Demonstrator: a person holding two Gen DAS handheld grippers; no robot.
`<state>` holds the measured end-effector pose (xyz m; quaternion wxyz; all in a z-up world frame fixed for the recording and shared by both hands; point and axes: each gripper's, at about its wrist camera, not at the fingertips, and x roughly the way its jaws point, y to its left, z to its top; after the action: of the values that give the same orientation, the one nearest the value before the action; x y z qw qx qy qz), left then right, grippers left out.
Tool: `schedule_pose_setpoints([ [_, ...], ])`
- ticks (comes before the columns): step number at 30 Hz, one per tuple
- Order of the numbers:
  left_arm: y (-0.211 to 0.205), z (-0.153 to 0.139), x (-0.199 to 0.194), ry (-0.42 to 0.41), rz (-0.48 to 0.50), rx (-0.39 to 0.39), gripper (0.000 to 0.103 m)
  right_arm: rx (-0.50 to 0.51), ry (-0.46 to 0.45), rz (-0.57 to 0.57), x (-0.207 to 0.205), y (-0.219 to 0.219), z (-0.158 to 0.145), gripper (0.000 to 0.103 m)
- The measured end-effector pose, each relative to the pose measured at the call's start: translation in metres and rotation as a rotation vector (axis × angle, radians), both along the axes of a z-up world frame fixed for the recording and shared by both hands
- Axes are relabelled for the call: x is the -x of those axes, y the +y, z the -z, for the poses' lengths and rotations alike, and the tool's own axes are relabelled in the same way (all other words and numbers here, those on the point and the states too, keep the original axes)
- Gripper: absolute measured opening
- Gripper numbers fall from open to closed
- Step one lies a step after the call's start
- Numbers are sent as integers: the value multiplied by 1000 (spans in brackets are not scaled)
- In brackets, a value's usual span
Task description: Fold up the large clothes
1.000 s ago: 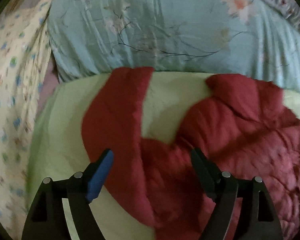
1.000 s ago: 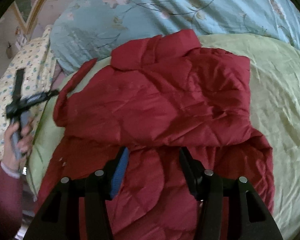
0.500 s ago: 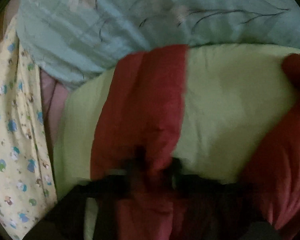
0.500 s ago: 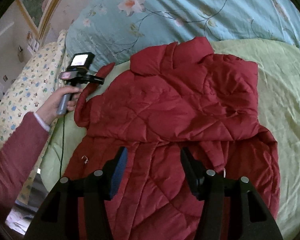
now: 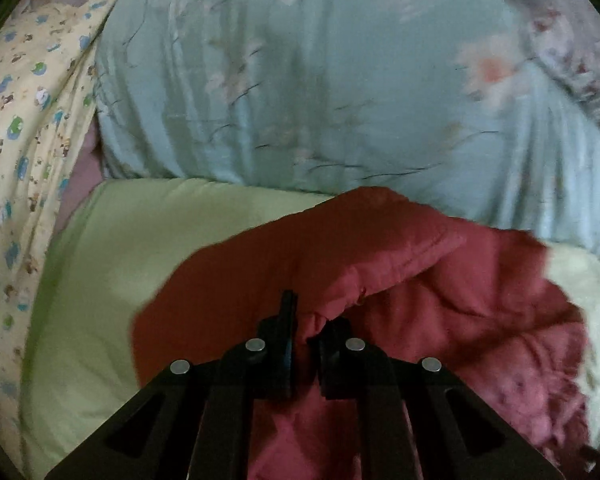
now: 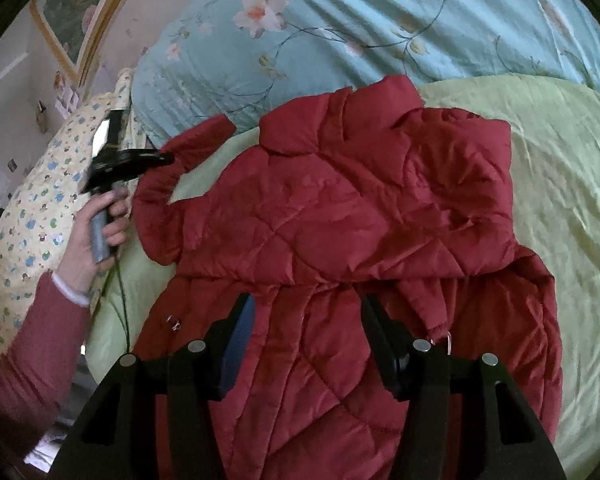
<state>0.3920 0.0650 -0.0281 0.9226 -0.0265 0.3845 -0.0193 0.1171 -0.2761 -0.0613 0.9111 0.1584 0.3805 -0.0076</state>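
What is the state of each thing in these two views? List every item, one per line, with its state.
Red quilted jacket: spread on the bed, body partly folded, one sleeve lifted.
Sleeve: raised off the sheet, pinched at its end.
Left claw: shut on the sleeve.
Right claw: open, above the jacket, holding nothing.
Green sheet: flat, creased.
Blue floral duvet: bunched behind the jacket.
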Motion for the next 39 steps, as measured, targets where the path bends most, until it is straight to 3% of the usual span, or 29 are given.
schedule_pose_setpoints([
  [10, -42, -10, 90, -75, 131, 182, 8, -31, -8, 51, 14, -12, 0, 58],
  [17, -75, 4, 106, -45, 243, 251, 8, -92, -23, 104, 16, -30, 3, 58],
  [21, -92, 15, 99, -27, 277, 278, 8, -202, -60, 135, 19, -49, 2, 59],
  [24, -99, 29, 91, -5, 283, 291, 8, -282, -92, 158, 18, -64, 1, 68],
  [30, -109, 51, 77, 23, 299, 306, 8, -448, -125, 154, -3, -85, 9, 74],
  [38, -110, 65, 75, 34, 321, 308, 8, -734, -114, 143, -60, -107, 49, 74],
  [39, -111, 66, 75, 38, 323, 302, 9, -750, -127, 145, -65, -110, 51, 68],
])
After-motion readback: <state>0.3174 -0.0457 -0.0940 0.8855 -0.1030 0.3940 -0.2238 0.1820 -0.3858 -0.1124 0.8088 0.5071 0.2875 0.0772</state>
